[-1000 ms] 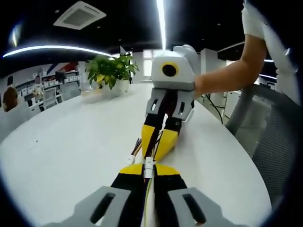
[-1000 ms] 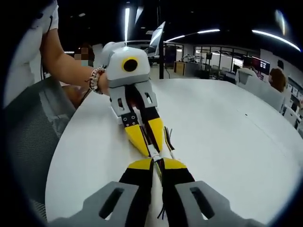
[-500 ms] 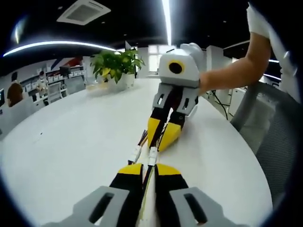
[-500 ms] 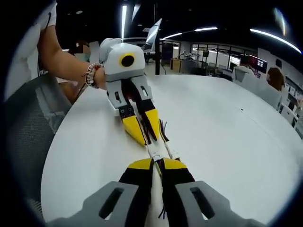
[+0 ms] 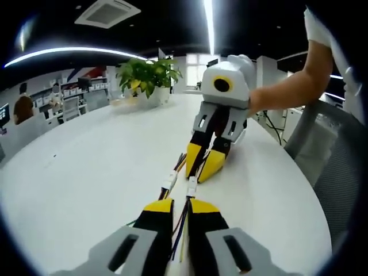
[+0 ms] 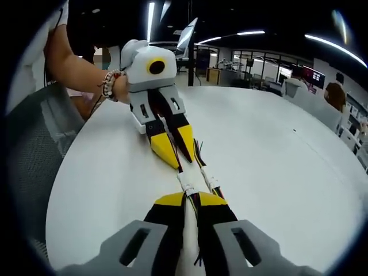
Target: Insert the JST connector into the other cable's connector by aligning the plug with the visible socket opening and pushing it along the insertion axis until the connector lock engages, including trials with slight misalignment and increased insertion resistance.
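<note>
A broad white tabletop (image 5: 86, 167) with a rounded edge carries the scene. In the left gripper view, a leafy potted plant (image 5: 148, 77) stands on it toward 11 o'clock, while coloured wires with small white connectors (image 5: 171, 179) lie near centre.

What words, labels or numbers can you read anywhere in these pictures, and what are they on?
None can be read.
The wall display beyond the potted plant: too blurred to read.
The screen at the far desks: too small to read.
The white connectors show no legible marking.
</note>
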`<state>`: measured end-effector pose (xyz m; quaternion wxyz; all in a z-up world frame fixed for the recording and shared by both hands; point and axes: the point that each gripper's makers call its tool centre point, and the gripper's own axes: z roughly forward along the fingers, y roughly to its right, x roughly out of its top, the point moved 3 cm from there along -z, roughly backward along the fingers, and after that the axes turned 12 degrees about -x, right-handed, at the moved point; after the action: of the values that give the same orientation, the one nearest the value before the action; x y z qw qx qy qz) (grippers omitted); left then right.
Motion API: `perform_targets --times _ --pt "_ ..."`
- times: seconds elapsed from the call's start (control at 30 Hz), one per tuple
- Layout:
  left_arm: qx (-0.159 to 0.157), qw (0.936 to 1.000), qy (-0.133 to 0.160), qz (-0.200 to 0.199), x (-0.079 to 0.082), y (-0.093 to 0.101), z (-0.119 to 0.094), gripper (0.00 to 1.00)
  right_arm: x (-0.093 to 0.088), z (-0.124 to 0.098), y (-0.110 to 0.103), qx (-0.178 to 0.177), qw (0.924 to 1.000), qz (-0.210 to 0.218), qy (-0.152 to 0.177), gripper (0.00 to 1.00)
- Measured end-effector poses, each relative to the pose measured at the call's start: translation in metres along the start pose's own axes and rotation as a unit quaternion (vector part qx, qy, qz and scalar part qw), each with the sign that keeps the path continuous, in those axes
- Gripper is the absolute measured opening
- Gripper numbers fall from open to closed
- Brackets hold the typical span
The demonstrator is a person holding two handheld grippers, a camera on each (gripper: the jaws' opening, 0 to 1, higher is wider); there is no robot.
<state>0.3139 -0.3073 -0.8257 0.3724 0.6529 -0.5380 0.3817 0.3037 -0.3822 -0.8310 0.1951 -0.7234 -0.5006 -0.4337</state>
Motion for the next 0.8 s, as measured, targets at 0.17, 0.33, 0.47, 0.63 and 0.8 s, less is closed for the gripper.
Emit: perform_targets --times 0.17,0.33,0.47,0.63,0.8 --pt "0.001 1.0 -0.003 -0.001 -0.002 0.001 0.0 0.02 0.0 0.001 0.001 -0.002 1.0 -0.002 -0.001 0.05" --pt "0.007 1.0 -0.001 -0.004 -0.001 0.0 -0.002 0.02 -0.001 0.0 0.002 -0.005 1.0 0.003 -0.006 0.08" --pt "0.01 0.9999 0.001 -0.01 0.0 0.0 -0.003 0.04 0.001 -0.002 0.004 -0.01 0.9999 0.007 -0.003 0.08" --pt "0.018 0.9994 0.011 -0.027 0.004 -0.001 -0.007 0.12 0.009 -0.006 0.007 -0.019 0.9997 0.012 0.008 0.09" --pt "0.026 0.9988 0.026 -0.032 0.014 -0.002 -0.012 0.15 0.019 -0.011 0.009 -0.028 0.9993 0.02 0.014 0.13"
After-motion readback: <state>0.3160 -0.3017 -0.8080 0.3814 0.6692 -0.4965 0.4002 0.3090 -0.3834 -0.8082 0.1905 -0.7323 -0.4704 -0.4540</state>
